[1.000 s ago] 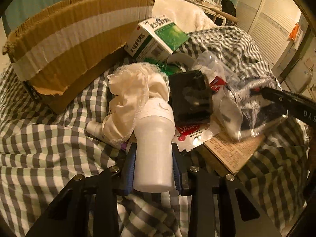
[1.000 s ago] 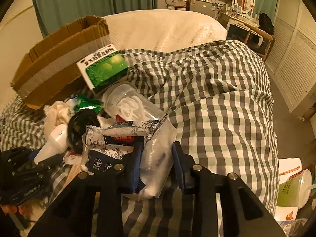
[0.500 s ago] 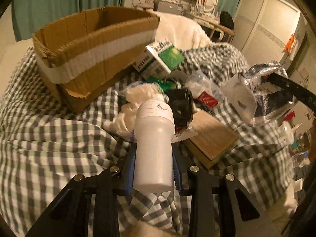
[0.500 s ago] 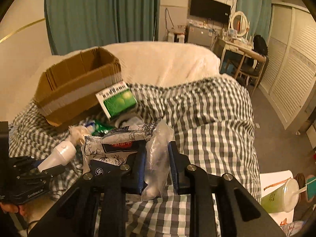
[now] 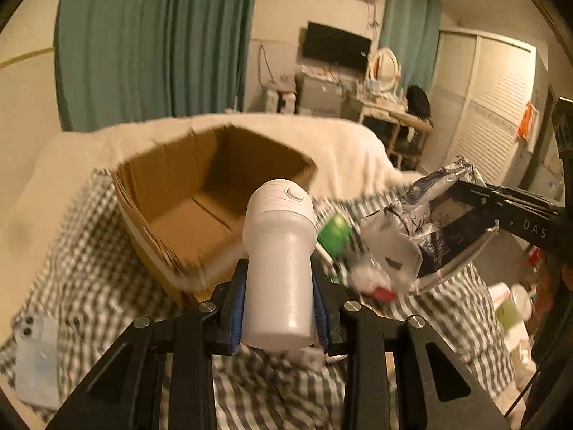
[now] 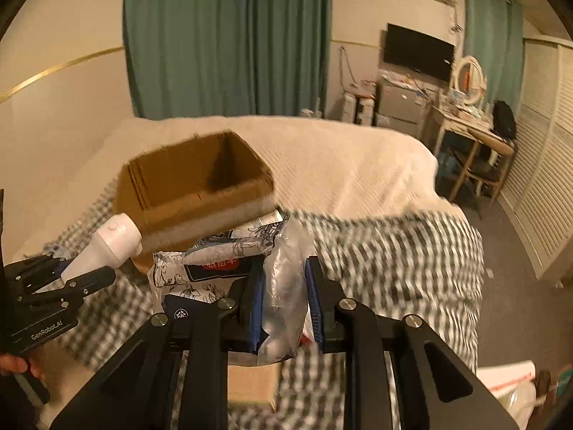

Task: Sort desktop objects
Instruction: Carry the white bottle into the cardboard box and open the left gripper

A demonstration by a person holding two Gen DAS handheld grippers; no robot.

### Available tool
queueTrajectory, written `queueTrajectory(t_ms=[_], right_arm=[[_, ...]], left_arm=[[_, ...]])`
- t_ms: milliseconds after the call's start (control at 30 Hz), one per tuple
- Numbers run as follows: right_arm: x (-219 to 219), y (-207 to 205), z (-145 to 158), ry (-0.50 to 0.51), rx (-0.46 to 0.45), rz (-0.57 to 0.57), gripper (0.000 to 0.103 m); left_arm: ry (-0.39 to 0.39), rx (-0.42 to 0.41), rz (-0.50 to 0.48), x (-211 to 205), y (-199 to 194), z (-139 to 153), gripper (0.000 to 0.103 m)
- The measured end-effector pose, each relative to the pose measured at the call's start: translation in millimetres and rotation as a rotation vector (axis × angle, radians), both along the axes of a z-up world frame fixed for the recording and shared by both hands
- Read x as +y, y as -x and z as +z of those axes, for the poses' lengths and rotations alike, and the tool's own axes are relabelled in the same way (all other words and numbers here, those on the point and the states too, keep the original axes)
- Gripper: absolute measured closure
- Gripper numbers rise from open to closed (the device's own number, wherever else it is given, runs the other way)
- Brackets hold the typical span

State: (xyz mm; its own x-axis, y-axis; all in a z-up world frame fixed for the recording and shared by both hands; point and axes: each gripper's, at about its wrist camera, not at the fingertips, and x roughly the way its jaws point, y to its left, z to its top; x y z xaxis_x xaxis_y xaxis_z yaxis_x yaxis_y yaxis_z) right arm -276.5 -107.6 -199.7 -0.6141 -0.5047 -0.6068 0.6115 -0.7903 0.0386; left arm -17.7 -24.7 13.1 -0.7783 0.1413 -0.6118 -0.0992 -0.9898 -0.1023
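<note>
My left gripper (image 5: 279, 308) is shut on a white plastic bottle (image 5: 279, 261) and holds it in the air in front of an open, empty cardboard box (image 5: 200, 211). My right gripper (image 6: 284, 301) is shut on a clear plastic bag of packets (image 6: 283, 279) with a black-and-white printed pack, also lifted. The bag (image 5: 422, 236) hangs at the right of the left wrist view. The bottle (image 6: 111, 247) and box (image 6: 193, 186) also show in the right wrist view, left of the bag.
A checked cloth (image 6: 394, 251) covers the bed. A green and white box (image 5: 335, 238) and small items lie blurred right of the cardboard box. A phone (image 5: 35, 351) lies at the left edge. A flat brown book (image 6: 254, 383) lies under my right gripper.
Both grippers have risen well above the bed with their loads. The cardboard box's open inside has come into view, and the pile has dropped low in the frames.
</note>
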Motion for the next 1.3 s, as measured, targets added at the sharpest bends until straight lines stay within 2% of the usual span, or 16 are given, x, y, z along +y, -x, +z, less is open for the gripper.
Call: queueTrajectory(t_ms=[200,400,500,733,833,867,900,967,1033,1167,1300], right_arm=[[-49,29,26,0.053,0.024,0.057,0.082],[-107,80,32,0.107,-0.029,0.096,0.082],[-133,101,21,0.117,-0.062,0.101,0.082],[-185,141,-24,0.108,-0.136,0.114,0.082],[-194,146,-38,0.115,-0.158,0.117,0.074],[-193,145,-39,0.125,-0.163,0.117,0.065],[-190,144,-38,0.135,-0.163,0.119,0.056],[-181,139,-33,0.146,-0.15,0.114,0.052],[-167,131,-27,0.141,-0.128,0.105,0.052],[-127,111,-12,0.122,-0.099,0.084,0.052],[-83,89,-1,0.086,-0.08,0.048,0.049]], left_arm=[[0.001,0.056,0.071,-27,40,20,0.071],[-0.015,0.093,0.123,-45,94,24,0.071],[-0.008,0.094,0.171,-57,115,10,0.071],[-0.017,0.009,0.206,-87,145,-31,0.071],[-0.021,-0.004,0.222,-90,143,-38,0.069],[-0.026,-0.005,0.229,-92,142,-38,0.065],[-0.03,-0.005,0.228,-92,141,-37,0.046],[-0.033,0.015,0.241,-92,134,-34,0.02],[-0.032,0.057,0.252,-88,122,-27,0.017],[-0.025,0.056,0.222,-74,104,-14,0.017],[-0.042,0.055,0.189,-51,83,-3,0.008]])
